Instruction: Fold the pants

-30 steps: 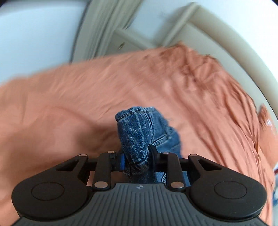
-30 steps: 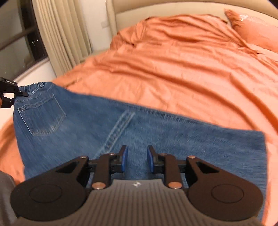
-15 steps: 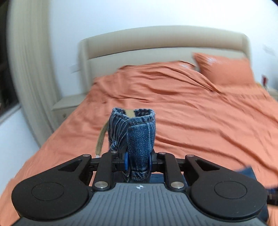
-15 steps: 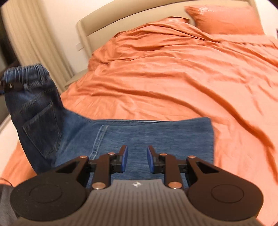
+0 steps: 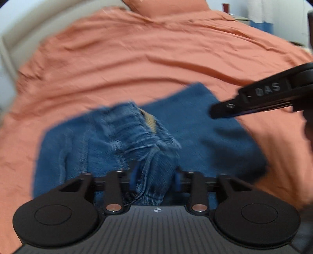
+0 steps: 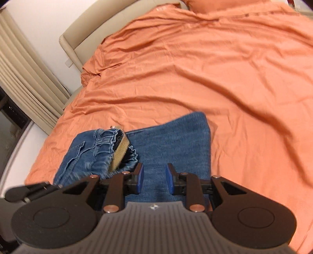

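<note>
Since a second ago the jeans point(image 6: 168, 144) have gone from spread out long across the bed point(image 6: 215, 68) to doubled over, with the waistband point(image 5: 135, 129) carried across and laid on top of the leg half. They now sit as a short blue stack near the bed's front edge, with the elastic band's tan inside showing.

The left gripper point(image 5: 154, 179) is opening right now; a bunched bit of the denim waist sits between its blue pads, but they look to be coming off it, so it's basically a release. The right gripper point(image 6: 154, 179) hovers over the lower layer, open a small way with nothing in it.

Handling-wise: denim is soft and floppy but a bit heavy and thick for cloth, so it should stay where it's dropped and not slide much. The gathered waistband is the chunkiest, easiest place to pinch; a folded edge or corner also works. Grabbing only the top layer looks like the risk, since the stack is several layers now.

As for the surface, the bed has a wrinkled orange cover, soft and uneven, so folds may not land crisp. The room also holds a beige headboard point(image 6: 82, 33), an orange pillow point(image 5: 166, 7), pleated curtains point(image 6: 23, 78) at the left and white walls.
</note>
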A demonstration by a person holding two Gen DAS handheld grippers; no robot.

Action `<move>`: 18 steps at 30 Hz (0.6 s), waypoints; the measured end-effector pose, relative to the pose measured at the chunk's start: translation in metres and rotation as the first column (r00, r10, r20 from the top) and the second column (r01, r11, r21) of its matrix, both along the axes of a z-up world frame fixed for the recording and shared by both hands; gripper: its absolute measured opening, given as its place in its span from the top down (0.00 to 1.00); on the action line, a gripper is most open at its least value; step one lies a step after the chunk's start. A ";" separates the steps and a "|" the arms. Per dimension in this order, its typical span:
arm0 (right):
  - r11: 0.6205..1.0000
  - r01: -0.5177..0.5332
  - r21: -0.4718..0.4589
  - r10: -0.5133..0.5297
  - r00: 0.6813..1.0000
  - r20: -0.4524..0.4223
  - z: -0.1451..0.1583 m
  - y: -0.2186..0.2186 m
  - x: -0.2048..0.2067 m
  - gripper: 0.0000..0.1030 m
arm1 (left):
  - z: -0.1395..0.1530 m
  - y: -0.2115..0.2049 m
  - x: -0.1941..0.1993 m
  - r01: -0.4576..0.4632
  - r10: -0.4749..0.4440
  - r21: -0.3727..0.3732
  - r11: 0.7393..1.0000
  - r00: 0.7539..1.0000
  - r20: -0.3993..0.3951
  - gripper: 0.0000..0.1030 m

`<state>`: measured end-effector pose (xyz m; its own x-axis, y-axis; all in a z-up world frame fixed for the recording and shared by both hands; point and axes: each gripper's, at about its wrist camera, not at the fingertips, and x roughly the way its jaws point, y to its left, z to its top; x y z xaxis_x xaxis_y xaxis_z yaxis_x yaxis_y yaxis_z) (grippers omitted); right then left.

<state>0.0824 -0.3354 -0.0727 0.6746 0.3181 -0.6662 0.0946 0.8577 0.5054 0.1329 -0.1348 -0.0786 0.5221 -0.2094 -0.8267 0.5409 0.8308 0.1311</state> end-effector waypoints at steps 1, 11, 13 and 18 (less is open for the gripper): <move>1.000 -0.003 0.019 0.003 1.000 -0.003 -0.002 0.000 0.002 0.79 | 0.001 0.005 0.005 0.013 -0.015 -0.037 0.999 0.998 -0.054 0.38; 0.966 -0.043 0.255 0.033 0.999 0.043 -0.006 0.003 0.012 0.60 | 0.059 0.057 0.031 0.073 -0.091 -0.197 0.978 0.992 -0.086 0.24; 0.948 -0.041 0.317 0.031 0.999 0.036 -0.010 0.004 0.023 0.58 | 0.071 0.069 0.043 0.069 -0.071 -0.116 0.991 0.997 -0.020 0.24; 0.896 -0.005 0.443 0.015 1.000 -0.020 -0.026 0.011 0.056 0.56 | 0.089 0.114 0.085 -0.012 0.011 0.013 1.000 0.997 0.072 0.24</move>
<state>0.1389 -0.3242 -0.0983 0.6562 0.5906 -0.4697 0.1033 0.5462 0.8312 0.2175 -0.0211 0.0107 0.5825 -0.1918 -0.7899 0.5199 0.8349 0.1807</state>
